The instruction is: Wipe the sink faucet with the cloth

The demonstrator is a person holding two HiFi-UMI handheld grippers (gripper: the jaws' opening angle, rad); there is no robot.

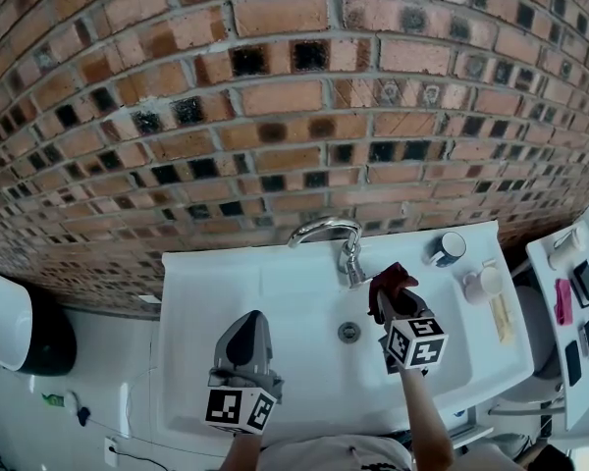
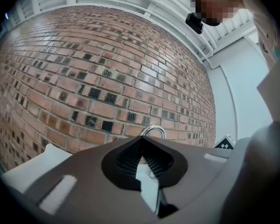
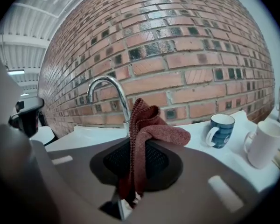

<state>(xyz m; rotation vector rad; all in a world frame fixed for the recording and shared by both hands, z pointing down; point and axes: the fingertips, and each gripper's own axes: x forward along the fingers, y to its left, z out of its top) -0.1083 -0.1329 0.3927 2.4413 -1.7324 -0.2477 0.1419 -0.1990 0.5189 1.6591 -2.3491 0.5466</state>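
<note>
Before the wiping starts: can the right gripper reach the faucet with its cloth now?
Probably yes. The right gripper, shut on the cloth, is close to the faucet, and nothing stands between them.

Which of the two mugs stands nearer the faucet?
The blue mug, just right of the faucet; the white mug stands farther right.

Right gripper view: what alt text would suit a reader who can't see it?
The right gripper has its jaws shut on a reddish-brown cloth, which stands up in front of a curved chrome faucet. Behind is a brick wall; to the right, a blue mug and a white mug sit on the white sink top.
</note>
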